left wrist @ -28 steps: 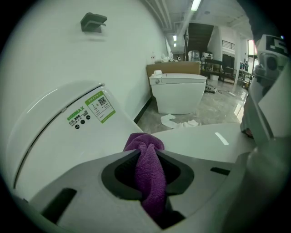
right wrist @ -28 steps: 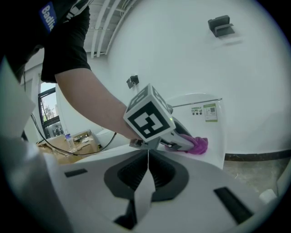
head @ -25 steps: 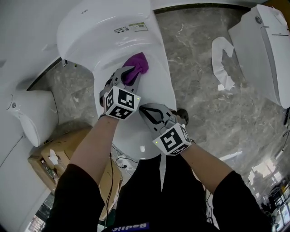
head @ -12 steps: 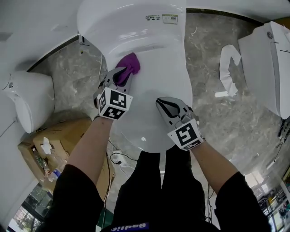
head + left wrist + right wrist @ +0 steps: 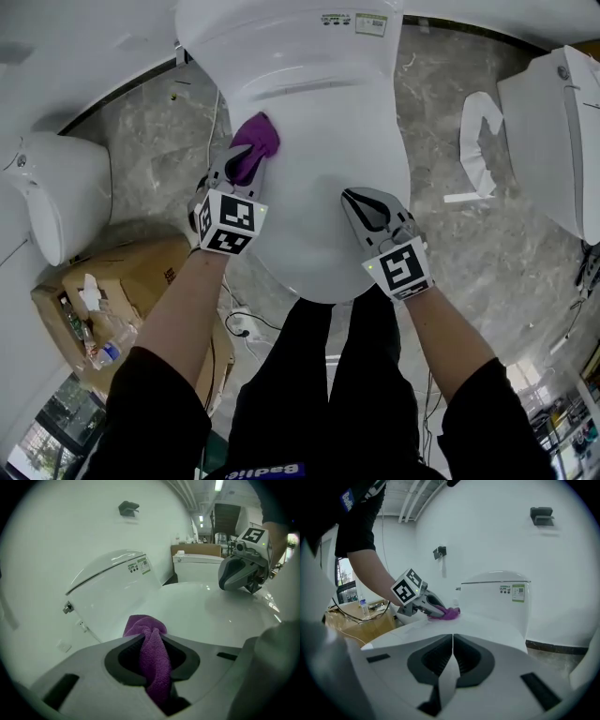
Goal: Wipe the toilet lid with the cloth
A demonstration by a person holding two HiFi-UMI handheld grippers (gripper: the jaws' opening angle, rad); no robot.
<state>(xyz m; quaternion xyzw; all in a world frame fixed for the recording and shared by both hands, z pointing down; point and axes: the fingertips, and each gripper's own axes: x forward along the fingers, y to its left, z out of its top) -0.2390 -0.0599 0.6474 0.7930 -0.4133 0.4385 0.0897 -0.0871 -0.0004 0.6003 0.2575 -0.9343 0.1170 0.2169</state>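
Our left tongs (image 5: 242, 167) pinch the cloth (image 5: 256, 139) onto the lid (image 5: 314, 178), far left, forearm stretched forward. Our right tongs (image 5: 361, 204), pressed together and empty, sit over the lid's right side.

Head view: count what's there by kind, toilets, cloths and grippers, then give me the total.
Toilets: 3, the middle toilet, left toilet, right toilet
Cloths: 1, the purple cloth
Grippers: 2, the left gripper, right gripper
Total: 6
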